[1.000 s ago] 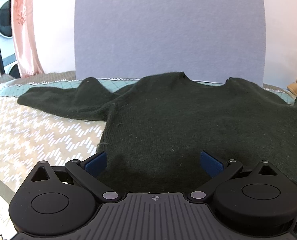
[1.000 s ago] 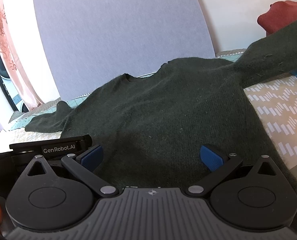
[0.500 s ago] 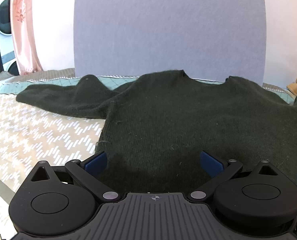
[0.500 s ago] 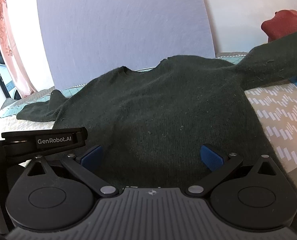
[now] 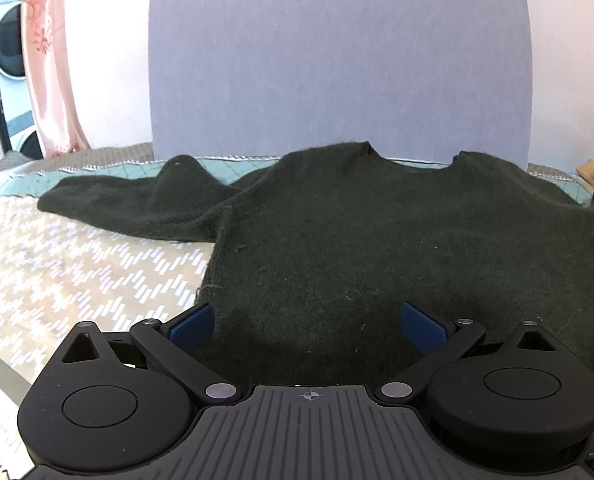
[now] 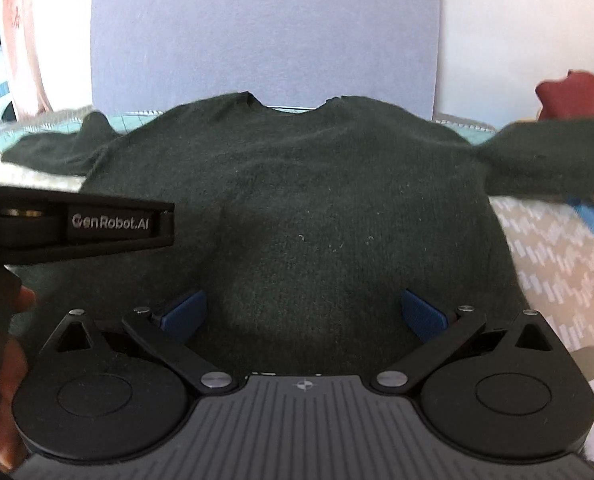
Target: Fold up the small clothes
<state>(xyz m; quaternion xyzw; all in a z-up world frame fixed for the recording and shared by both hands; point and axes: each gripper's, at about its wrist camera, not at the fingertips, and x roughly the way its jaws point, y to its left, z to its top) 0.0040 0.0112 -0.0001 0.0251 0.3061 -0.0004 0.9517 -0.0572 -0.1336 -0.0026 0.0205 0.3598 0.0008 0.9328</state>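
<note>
Looking along my left gripper [image 5: 307, 322], I see both blue pads [image 5: 191, 326] spread wide with nothing between them, hovering at the near hem of the dark green sweater [image 5: 377, 232]. That sweater lies flat across the middle of the frame on the patterned bedspread [image 5: 77, 268], neck toward the grey-blue board [image 5: 337, 60] at the top, one sleeve [image 5: 129, 208] stretched toward the left edge. A pink curtain [image 5: 49, 60] hangs in the upper left. My right gripper [image 6: 303, 312] is likewise splayed and grips nothing, low over the sweater [image 6: 297, 200], whose other sleeve [image 6: 549, 156] runs off at the right edge below a dark red cloth [image 6: 573, 96]. At the left of that frame the left gripper's body shows, labelled GenRobot.AI.
</note>
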